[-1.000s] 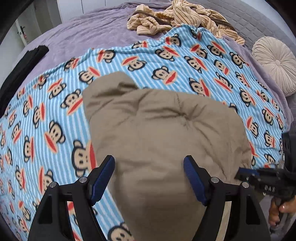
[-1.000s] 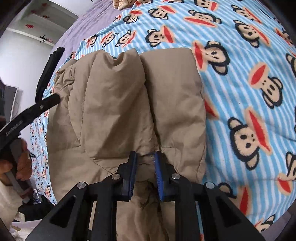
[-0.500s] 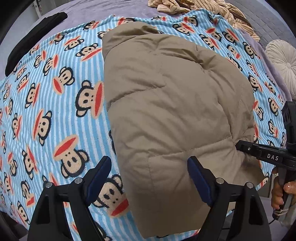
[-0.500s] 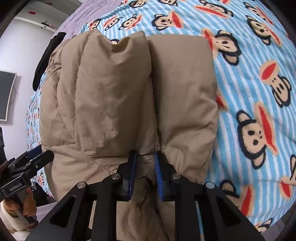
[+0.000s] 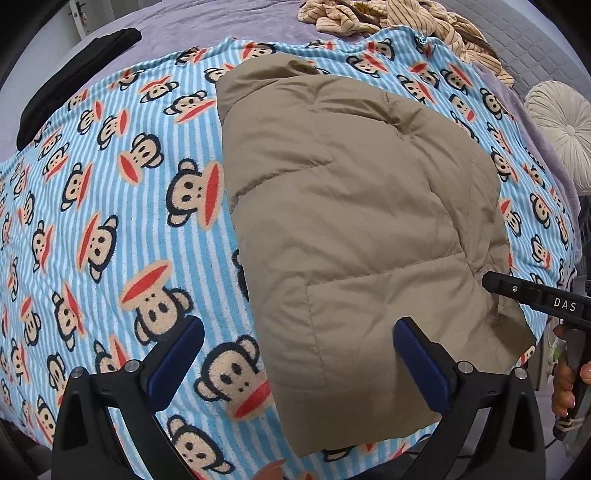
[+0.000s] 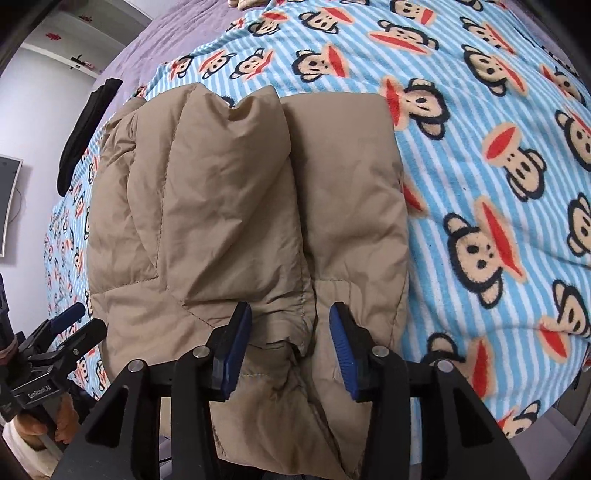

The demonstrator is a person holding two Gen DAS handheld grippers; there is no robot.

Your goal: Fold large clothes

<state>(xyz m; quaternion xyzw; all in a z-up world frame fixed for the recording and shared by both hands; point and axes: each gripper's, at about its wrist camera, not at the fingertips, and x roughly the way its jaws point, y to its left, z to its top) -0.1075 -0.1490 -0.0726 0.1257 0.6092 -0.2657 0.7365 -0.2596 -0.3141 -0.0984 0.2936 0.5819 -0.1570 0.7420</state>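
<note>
Jacket: tan puffer jacket (image 5: 354,229) lies folded on the monkey-print blanket (image 5: 110,206), near the bed's front edge; its lower hem hangs just over that edge in the left wrist view.
Jacket, right wrist view: two padded lobes side by side with a seam running between them (image 6: 258,206); whether they are sleeves or front panels is hard to tell.
Left gripper: left gripper (image 5: 297,354) has its blue pads spread wide, one over the blanket, one over the jacket's near corner; clamped on nothing.
Right gripper: right gripper (image 6: 290,347) stands parted, pads either side of the bunched fabric at the jacket's near edge; whether the pads touch the cloth cannot be told.
Hidden: what lies under the jacket's folds is out of sight, and each gripper's handle is cut off by the frame.
Hands: a few fingertips (image 5: 563,384) show on the right gripper's handle at the frame edge.
Bed: purple cover (image 5: 229,22) beyond the blanket.
Far edge: striped beige garment (image 5: 399,18) heaped at the blanket's far edge, partly cut off.
Left edge: a black item (image 5: 74,77) lies on the cover; its kind is unclear.
Right side: round pleated cushion (image 5: 561,125), partly out of frame.
</note>
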